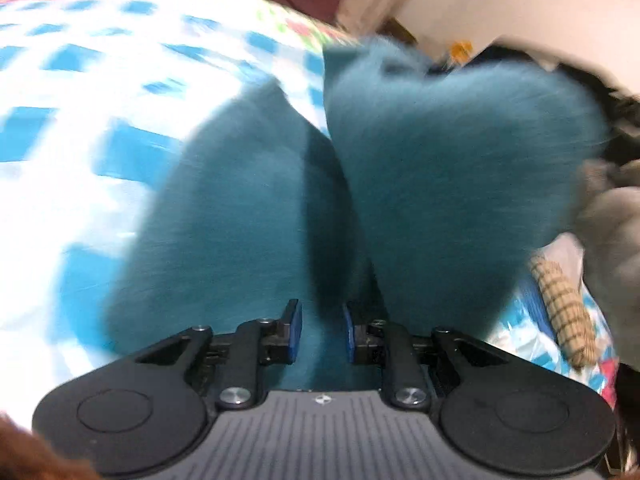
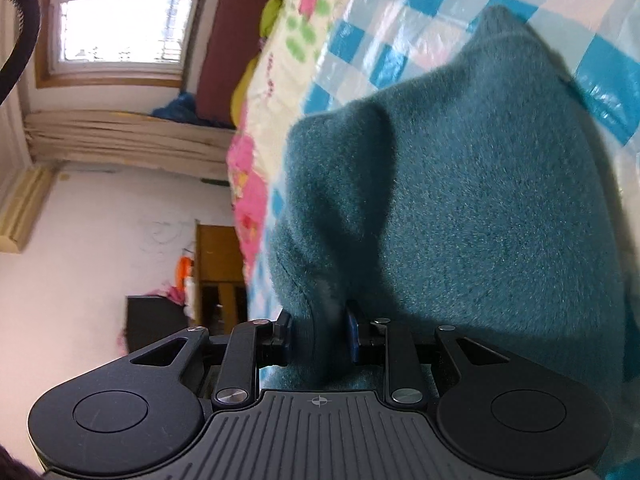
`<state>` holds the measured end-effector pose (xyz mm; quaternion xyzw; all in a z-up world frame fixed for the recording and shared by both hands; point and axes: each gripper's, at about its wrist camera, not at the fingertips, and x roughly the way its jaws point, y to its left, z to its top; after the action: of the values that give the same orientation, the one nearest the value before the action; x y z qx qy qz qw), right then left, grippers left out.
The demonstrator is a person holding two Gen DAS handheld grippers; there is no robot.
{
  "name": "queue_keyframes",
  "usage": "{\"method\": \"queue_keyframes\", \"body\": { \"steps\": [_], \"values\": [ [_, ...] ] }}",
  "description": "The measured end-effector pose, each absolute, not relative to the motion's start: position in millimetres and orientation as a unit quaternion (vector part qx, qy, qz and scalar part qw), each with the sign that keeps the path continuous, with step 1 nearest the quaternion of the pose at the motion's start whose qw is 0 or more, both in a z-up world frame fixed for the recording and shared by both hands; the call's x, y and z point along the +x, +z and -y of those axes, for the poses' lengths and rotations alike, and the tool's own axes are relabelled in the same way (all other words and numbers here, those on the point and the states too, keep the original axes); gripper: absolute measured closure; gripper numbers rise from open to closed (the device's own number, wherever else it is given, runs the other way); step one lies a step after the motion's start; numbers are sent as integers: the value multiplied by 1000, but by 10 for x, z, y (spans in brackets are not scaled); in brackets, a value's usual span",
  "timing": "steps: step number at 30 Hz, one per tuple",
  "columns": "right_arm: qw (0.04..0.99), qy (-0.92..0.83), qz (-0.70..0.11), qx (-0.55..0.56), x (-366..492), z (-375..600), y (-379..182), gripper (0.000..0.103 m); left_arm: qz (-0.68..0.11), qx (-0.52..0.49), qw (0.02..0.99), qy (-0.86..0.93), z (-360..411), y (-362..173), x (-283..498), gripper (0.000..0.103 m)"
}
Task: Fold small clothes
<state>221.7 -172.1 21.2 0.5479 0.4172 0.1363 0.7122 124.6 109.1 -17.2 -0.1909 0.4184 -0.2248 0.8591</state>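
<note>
A fuzzy teal garment point(image 1: 440, 168) hangs in two lobes above the blue-and-white checked sheet point(image 1: 80, 160) in the left wrist view, blurred by motion. My left gripper point(image 1: 322, 330) is shut on a fold of it, with teal cloth filling the narrow gap between the blue pads. In the right wrist view the same teal garment point(image 2: 480, 208) bulges up over the checked sheet point(image 2: 400, 20). My right gripper point(image 2: 320, 336) is shut on its thick rolled edge, which is pinched between the pads.
A tan checked cloth point(image 1: 560, 312) and a grey cloth point(image 1: 612, 232) lie at the right in the left wrist view. The right wrist view shows a floral quilt point(image 2: 288, 52), a maroon pillow point(image 2: 236, 36), a window point(image 2: 120, 12) and a wooden cabinet point(image 2: 218, 268).
</note>
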Motion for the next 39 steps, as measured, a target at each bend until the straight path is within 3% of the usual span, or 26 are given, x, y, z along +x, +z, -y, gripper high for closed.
{"method": "queue_keyframes", "body": {
  "steps": [9,13,17,24,28,34,39],
  "values": [
    [721,138,-462,498,2410,1314,-1,68,-368,-203,890,-176,-1423,80,603,76],
    [720,170,-469,482,2432,1222,63,57,-328,-195,909,-167,-1472,272,490,75],
    [731,184,-480,449,2465,1197,196,56,-285,-169,929,-166,-1499,476,494,65],
    [780,205,-469,359,2441,1266,550,56,-262,-106,945,-166,-1352,583,903,65],
    [811,201,-466,291,2411,1273,661,56,-263,-65,949,-161,-1282,632,1078,65],
    [822,180,-466,272,2511,1356,679,53,-335,-22,925,-176,-1144,382,1254,65],
    [834,177,-470,230,2721,1103,731,49,-361,-65,914,-174,-1205,262,1157,72]
  ]
}}
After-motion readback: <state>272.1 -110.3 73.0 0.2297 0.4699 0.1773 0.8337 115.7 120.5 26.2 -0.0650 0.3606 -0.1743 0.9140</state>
